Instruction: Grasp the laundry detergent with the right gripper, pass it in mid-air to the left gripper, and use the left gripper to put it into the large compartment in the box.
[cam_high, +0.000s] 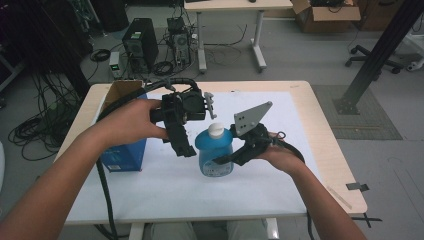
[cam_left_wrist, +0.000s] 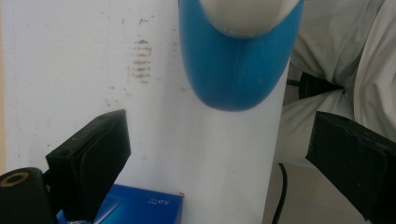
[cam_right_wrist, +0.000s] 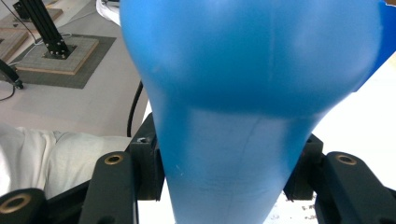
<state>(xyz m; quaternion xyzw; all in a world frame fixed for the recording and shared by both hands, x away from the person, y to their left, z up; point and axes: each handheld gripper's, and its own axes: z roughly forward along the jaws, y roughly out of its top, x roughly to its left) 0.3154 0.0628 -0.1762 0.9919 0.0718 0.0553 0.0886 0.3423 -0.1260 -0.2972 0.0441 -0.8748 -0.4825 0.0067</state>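
A blue bottle (cam_high: 215, 156) with a white cap (cam_high: 216, 130) stands upright on the white mat (cam_high: 280, 165). My right gripper (cam_high: 226, 160) comes in from the right and is shut on the bottle's lower body; in the right gripper view its jaws press both sides of the bottle (cam_right_wrist: 233, 116). My left gripper (cam_high: 189, 142) hovers just left of the cap, pointing down, jaws wide open and holding nothing. In the left gripper view (cam_left_wrist: 224, 158) the bottle's shoulder (cam_left_wrist: 238, 70) and cap (cam_left_wrist: 247, 16) lie ahead of the jaws.
A blue box (cam_high: 124, 152) with an open cardboard top stands at the table's left, close under my left forearm; its corner (cam_left_wrist: 140, 207) appears between the left jaws. The table's front edge and the person's lap (cam_left_wrist: 336, 46) are near. Computers and cables sit on the floor behind.
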